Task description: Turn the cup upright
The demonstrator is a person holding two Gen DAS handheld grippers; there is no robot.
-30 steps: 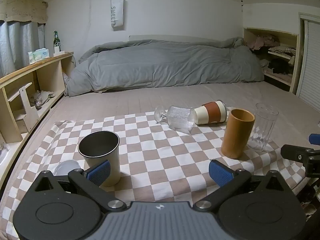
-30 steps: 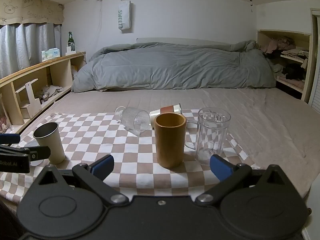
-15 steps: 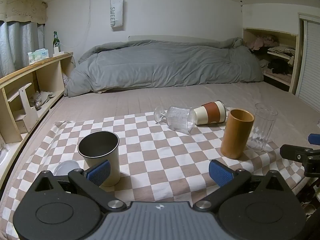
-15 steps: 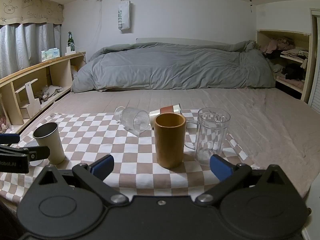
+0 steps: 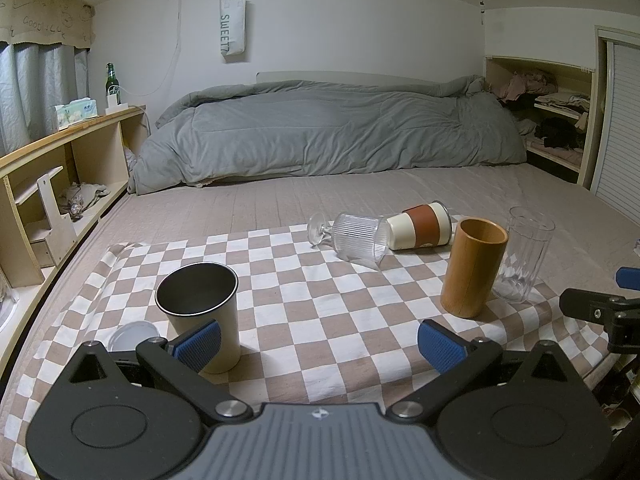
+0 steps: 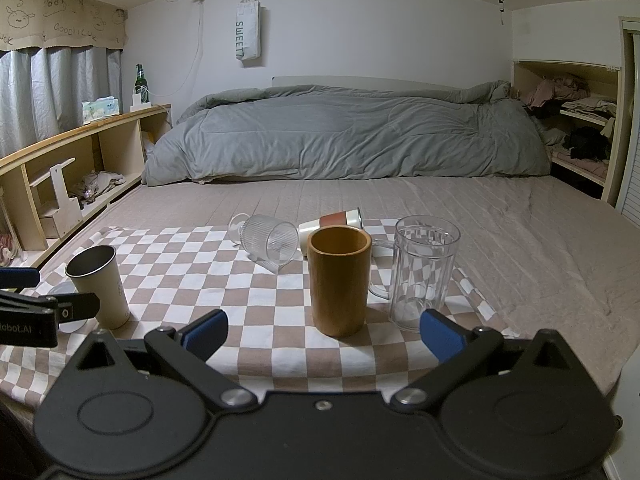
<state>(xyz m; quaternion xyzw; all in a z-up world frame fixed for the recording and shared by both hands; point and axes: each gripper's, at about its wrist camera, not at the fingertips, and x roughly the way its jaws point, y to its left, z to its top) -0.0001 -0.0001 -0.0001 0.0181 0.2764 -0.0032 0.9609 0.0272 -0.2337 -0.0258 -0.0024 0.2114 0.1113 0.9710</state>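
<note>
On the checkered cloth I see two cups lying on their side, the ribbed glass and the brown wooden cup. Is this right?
Not quite. The brown wooden cup stands upright. The ribbed glass and the white cup with the brown sleeve lie on their sides; both wrist views show this.

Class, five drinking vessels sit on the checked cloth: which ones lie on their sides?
Two: the ribbed stemmed glass and the cream cup with brown sleeve behind it. The others stand upright.

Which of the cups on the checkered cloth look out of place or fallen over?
Two lie on their sides at the far edge of the checkered cloth: the ribbed stemmed glass and the cream cup with a brown sleeve beside it. The other three cups stand upright. No spill is visible.
</note>
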